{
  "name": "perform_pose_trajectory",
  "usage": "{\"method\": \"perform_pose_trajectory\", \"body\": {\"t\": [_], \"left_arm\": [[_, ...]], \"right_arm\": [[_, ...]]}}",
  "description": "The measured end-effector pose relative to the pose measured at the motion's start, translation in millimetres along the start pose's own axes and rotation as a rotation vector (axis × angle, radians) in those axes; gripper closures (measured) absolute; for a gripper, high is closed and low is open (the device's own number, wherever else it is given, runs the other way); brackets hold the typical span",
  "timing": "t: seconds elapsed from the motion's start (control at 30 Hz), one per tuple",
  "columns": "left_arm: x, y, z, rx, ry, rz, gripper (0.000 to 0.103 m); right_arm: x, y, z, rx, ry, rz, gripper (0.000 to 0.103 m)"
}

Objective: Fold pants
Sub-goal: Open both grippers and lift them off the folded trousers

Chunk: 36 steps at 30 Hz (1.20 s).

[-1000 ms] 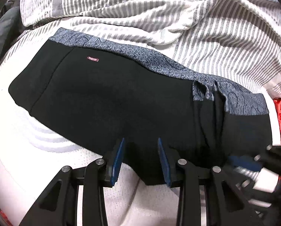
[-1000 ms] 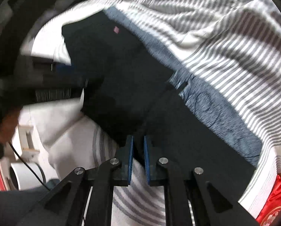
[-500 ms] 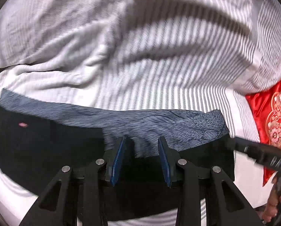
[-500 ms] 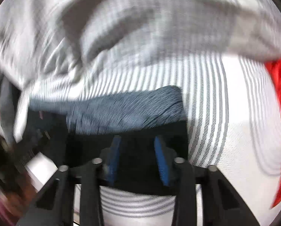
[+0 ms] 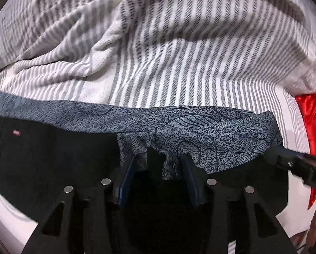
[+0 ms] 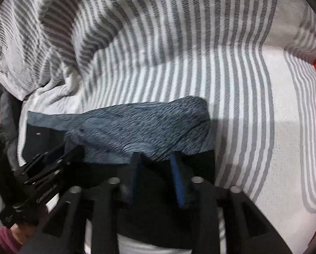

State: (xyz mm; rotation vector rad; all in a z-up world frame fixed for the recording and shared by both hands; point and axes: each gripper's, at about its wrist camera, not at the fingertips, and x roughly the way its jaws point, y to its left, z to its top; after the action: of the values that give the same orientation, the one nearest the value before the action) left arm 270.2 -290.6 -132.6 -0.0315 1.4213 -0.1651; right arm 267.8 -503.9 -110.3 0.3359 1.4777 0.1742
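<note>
Leftmost, the black pants (image 5: pixel 52 158) lie flat across the striped bedding (image 5: pixel 158 63), a small red label (image 5: pixel 16 133) near their left end and the grey patterned waistband (image 5: pixel 200 127) along the far edge. Over their middle, the left claw (image 5: pixel 158 165) stands parted, a bunched waistband fold and black cloth between its blue pads, not pinched. Further right, the right claw (image 6: pixel 156 163) is likewise spread wide over the pants' right end, gripping nothing. A red cushion (image 5: pixel 314 114) sits at the far right.
</note>
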Motion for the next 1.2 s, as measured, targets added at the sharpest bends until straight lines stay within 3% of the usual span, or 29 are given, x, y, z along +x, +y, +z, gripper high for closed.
{"method": "perform_pose_trajectory", "body": {"t": [0.03, 0.1, 0.17, 0.2, 0.27, 0.5, 0.57, 0.63, 1.0, 1.2], "left_arm": [[-4.8, 0.0, 0.0, -0.006, 0.002, 0.011, 0.056], [-15.1, 1.8, -3.9, -0.016, 0.002, 0.025, 0.055], [-28.1, 4.7, -6.7, -0.039, -0.015, 0.02, 0.019], [-36.0, 9.3, -7.4, -0.054, -0.053, 0.015, 0.017], [-47.4, 10.9, -10.6, -0.059, -0.078, 0.013, 0.017], [-56.1, 15.2, -19.4, -0.068, -0.012, 0.051, 0.017], [-66.1, 18.6, -23.6, -0.072, -0.01, 0.063, 0.017], [-71.5, 20.6, -26.8, -0.079, -0.005, 0.076, 0.017], [-109.6, 25.0, -41.5, -0.138, 0.012, 0.121, 0.017], [-123.6, 38.6, -72.7, -0.271, 0.052, 0.123, 0.017]], "right_arm": [[-5.7, 3.5, -1.9, -0.011, 0.0, -0.014, 0.034], [-17.0, 8.2, -7.6, -0.037, -0.002, -0.04, 0.029], [-25.1, 12.0, -15.5, -0.055, 0.013, -0.045, 0.024], [-28.9, 13.9, -20.1, -0.061, 0.019, -0.05, 0.023], [-34.9, 17.9, -27.6, -0.077, 0.016, -0.061, 0.023], [-39.5, 25.2, -46.2, -0.029, 0.034, -0.071, 0.021], [-45.6, 29.6, -52.2, -0.042, 0.024, -0.084, 0.015], [-50.2, 35.6, -55.1, -0.061, 0.006, -0.102, 0.0], [-67.7, 44.1, -57.7, -0.104, 0.084, -0.063, 0.0], [-71.9, 38.7, -62.9, -0.143, 0.138, -0.092, 0.0]]}}
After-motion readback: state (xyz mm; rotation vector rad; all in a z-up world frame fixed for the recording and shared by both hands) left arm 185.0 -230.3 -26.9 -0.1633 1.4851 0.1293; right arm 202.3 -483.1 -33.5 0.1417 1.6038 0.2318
